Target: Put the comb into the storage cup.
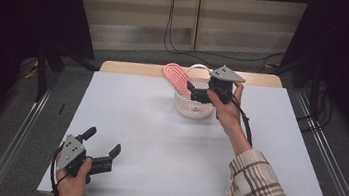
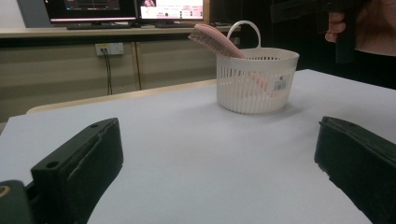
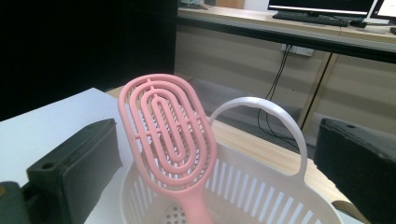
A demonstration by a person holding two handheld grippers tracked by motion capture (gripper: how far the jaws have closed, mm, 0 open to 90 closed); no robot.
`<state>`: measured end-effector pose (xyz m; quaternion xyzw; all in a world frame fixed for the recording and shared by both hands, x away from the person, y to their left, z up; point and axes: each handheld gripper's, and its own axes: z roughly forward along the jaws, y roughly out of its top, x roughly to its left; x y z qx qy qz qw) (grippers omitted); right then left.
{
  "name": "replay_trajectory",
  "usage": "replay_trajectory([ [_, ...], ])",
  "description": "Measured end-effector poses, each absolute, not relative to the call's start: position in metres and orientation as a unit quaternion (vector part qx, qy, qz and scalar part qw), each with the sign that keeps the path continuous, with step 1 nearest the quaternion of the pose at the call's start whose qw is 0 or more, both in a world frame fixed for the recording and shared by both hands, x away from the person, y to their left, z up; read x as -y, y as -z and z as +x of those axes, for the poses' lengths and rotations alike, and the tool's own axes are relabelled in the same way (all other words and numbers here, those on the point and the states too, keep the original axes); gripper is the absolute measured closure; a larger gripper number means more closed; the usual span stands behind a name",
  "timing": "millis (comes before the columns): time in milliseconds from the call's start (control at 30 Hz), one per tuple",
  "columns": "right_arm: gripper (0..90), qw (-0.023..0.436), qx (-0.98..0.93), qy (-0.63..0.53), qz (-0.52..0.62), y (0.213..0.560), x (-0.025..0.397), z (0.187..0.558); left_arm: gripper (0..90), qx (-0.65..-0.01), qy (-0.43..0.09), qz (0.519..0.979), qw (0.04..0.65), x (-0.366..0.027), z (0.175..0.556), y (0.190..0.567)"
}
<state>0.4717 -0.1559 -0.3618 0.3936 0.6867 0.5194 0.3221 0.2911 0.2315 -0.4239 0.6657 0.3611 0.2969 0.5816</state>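
Observation:
A pink hairbrush (image 1: 175,76) stands handle-down in a white slatted basket (image 1: 190,105) at the table's far middle, its oval head leaning out over the left rim. In the right gripper view the hairbrush (image 3: 166,135) rises from the basket (image 3: 261,186) between two wide-apart jaws that touch nothing. My right gripper (image 1: 198,92) hovers open over the basket's right side. My left gripper (image 1: 102,142) rests open near the table's front left corner, holding nothing. From the left gripper view the basket (image 2: 256,80) and hairbrush (image 2: 215,39) stand far off.
The white table top (image 1: 157,141) spreads between the two grippers. A wooden strip (image 1: 131,67) runs along its far edge. Black cables hang on the wall behind. Monitors and a desk (image 2: 107,28) stand beyond the table in the left gripper view.

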Motion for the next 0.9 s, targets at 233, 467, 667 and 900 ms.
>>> replay_trajectory([
  [233,0.0,0.329,-0.674,-0.527,0.4,0.361,0.159,0.46,1.2,-0.362,-0.293,0.656,0.594,-0.234,0.289,0.423],
  [467,1.0,0.339,-0.671,-0.531,0.391,0.359,0.161,0.451,1.1,-0.363,-0.291,0.656,0.593,-0.233,0.289,0.423],
  [667,0.1,0.355,-0.661,-0.532,0.392,0.361,0.17,0.442,1.1,-0.368,-0.292,0.655,0.592,-0.235,0.289,0.423],
  [900,0.1,0.361,-0.666,-0.53,0.381,0.359,0.175,0.427,1.1,-0.366,-0.295,0.657,0.589,-0.234,0.289,0.423],
])
